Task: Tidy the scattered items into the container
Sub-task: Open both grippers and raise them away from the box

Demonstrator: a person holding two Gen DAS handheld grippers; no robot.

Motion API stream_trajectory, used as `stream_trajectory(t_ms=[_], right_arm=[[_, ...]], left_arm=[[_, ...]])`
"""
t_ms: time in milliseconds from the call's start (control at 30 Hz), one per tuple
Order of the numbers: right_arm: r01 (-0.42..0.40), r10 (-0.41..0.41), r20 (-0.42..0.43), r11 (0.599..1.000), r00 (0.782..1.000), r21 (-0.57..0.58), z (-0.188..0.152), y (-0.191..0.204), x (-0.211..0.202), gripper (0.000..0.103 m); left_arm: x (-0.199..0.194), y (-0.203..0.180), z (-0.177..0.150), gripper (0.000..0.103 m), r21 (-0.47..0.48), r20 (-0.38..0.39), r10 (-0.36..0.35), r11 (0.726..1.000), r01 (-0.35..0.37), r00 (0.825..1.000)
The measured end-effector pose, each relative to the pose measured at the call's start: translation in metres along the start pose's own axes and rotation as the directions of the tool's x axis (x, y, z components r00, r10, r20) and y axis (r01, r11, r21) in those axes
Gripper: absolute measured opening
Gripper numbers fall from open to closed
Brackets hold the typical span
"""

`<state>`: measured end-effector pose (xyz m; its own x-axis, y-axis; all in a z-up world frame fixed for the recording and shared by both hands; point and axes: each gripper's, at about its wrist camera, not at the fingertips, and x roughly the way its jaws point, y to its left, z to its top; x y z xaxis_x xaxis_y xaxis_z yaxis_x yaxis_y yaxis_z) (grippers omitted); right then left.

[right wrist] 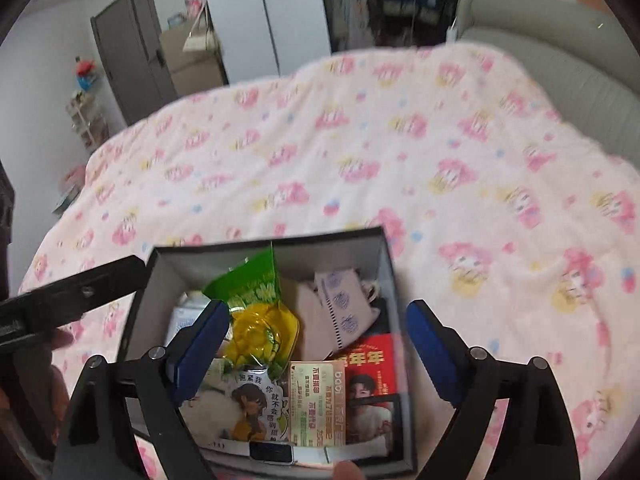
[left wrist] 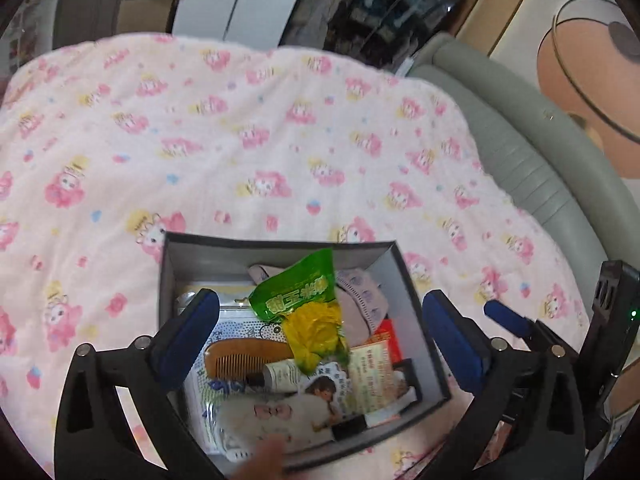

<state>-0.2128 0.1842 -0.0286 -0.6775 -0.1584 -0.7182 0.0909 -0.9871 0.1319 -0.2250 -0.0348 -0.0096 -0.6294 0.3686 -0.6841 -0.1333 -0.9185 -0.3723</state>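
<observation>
Below and between your left gripper's (left wrist: 320,336) spread jaws sits the dark-rimmed, grey-walled open box (left wrist: 280,254), on the pink cartoon-print blanket (left wrist: 240,128). A green-and-yellow crinkled snack packet (left wrist: 308,304) tops a wooden comb (left wrist: 240,358), cards and cloth inside. Your right gripper (right wrist: 316,348) hangs over it too, jaws wide and empty.

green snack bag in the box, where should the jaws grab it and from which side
Grip the green snack bag by its flat upper end, coming down from above. That end sticks up near the rim of the box, clear of the wooden comb and the cards, while the yellow bulging lower part lies among them. Pinching across the thin flat film looks easiest; both grippers are open and hold nothing.
</observation>
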Motion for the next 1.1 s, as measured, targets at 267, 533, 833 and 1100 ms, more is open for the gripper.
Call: stream_trajectory(t_ms=[267,533,833,1100], right_arm=[[0.068,-0.068,0.014,0.997,0.998,0.029,-0.01,0.011,-0.068,0.089],[-0.028,0.024,0.05,0.995,0.998,0.095,-0.064,0.012,-0.12,0.089],[-0.008,0.007,0.076,1.0,0.997,0.015,-0.104,0.02,-0.147,0.089],[0.035,-0.035,0.055,0.999,0.998,0.002,-0.123,0.014,-0.143,0.089]], left_arm=[[-0.08,-0.043,-0.03,0.102,0.061,0.155,0.07,0.995,-0.08,0.985],[-0.132,-0.072,-0.088,0.103,0.079,0.193,0.232,0.965,-0.251,0.953],[-0.151,-0.079,-0.138,0.102,0.06,0.242,0.386,0.91,-0.41,0.89],[-0.143,-0.075,-0.156,0.103,0.079,0.187,0.33,0.934,-0.349,0.925]])
